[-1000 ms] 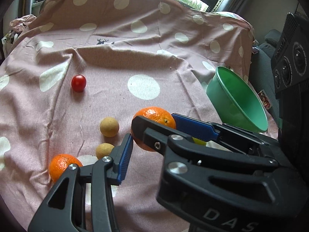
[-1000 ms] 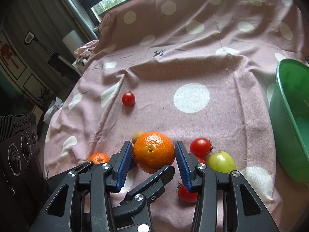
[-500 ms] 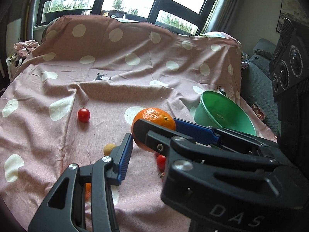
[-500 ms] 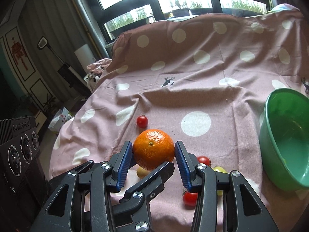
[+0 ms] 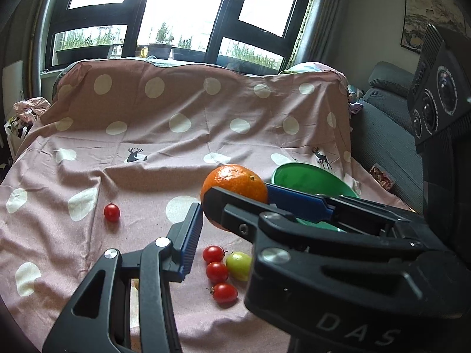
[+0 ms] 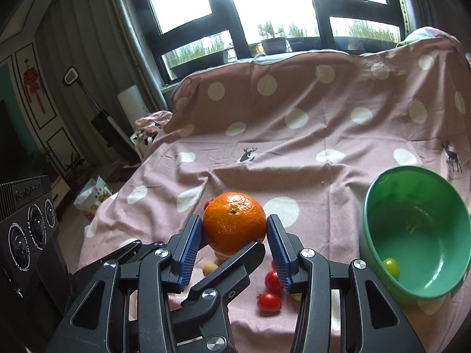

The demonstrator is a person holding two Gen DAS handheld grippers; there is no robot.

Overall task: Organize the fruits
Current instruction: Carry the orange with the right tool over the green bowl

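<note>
My right gripper [image 6: 234, 235] is shut on a large orange [image 6: 234, 223] and holds it high above the pink dotted cloth [image 6: 294, 158]. The same orange [image 5: 235, 184] shows in the left wrist view, with the right gripper's frame crossing in front of the left gripper [image 5: 235, 206]. The left gripper's jaws stand wide apart and hold nothing of their own. A green bowl [image 6: 382, 194] stands at the right with one small yellow-green fruit [image 6: 391, 266] inside. Three red tomatoes [image 5: 217, 271] and a green fruit [image 5: 239, 265] lie on the cloth below.
A lone red tomato [image 5: 112, 212] lies at the left of the cloth. A small tan fruit [image 6: 209, 268] shows under the orange. A grey sofa [image 5: 382, 135] stands right of the cloth, windows behind, and a bag [image 6: 94, 194] on the floor at the left.
Both grippers have risen well above the cloth, the right one carrying the orange up. The bowl's inside and the windows have come into view.
</note>
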